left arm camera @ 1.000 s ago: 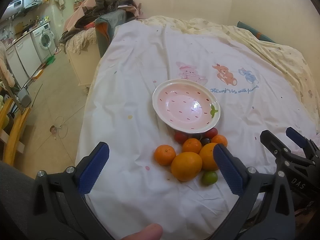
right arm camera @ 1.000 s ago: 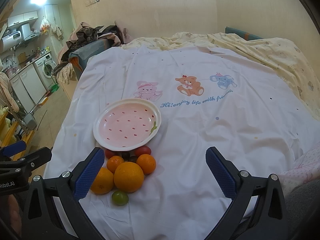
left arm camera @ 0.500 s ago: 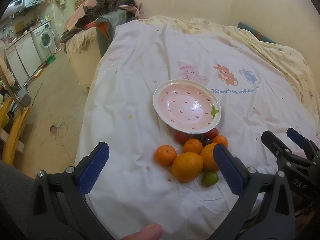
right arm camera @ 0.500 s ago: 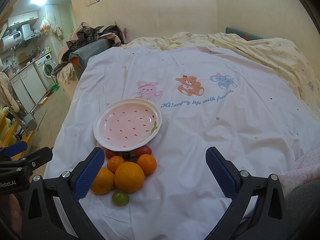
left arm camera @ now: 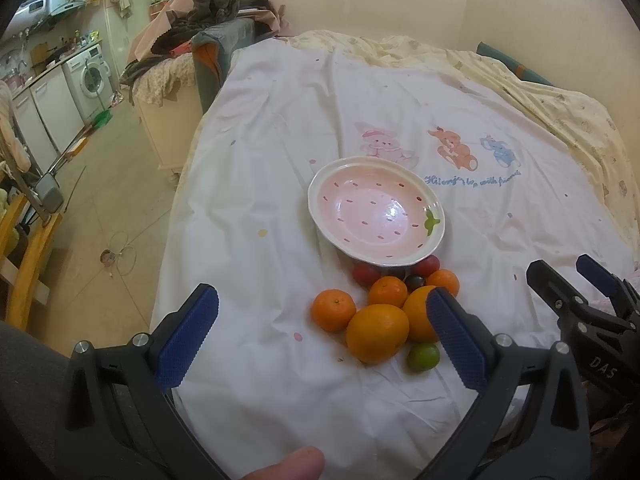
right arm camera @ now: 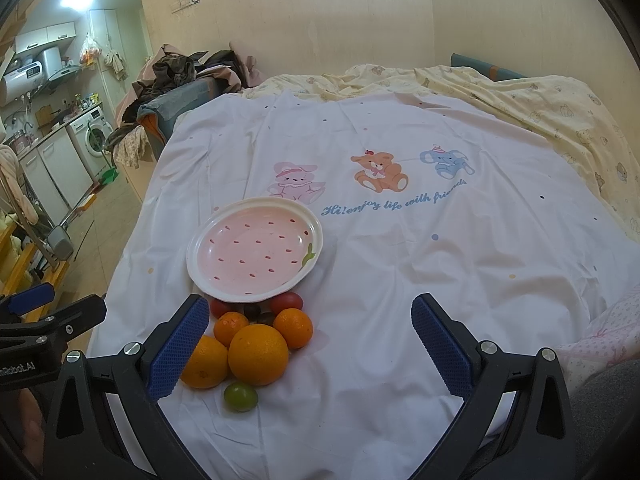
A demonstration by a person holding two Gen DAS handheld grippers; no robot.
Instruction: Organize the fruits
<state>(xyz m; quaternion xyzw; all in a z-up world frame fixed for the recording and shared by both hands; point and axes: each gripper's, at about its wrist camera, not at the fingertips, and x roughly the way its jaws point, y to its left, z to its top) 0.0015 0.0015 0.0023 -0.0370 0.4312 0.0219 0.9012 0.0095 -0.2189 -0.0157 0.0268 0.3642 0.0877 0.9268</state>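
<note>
— What has changed in the last second?
— Almost nothing: left tool and right tool hover released; the fruits remain piled on the bed beside the empty plate.

Bed covered by white sheet with printed cartoon animals and blue lettering; cream patterned blanket at its far edge. Pink strawberty-pattern plate lies on the sheet, nothing in it. Fruit cluster just in front of the plate: red tomatoes touching its near rim, dark grape between them, small oranges, two bigger oranges nearer still, green fruit nearest.
</note>
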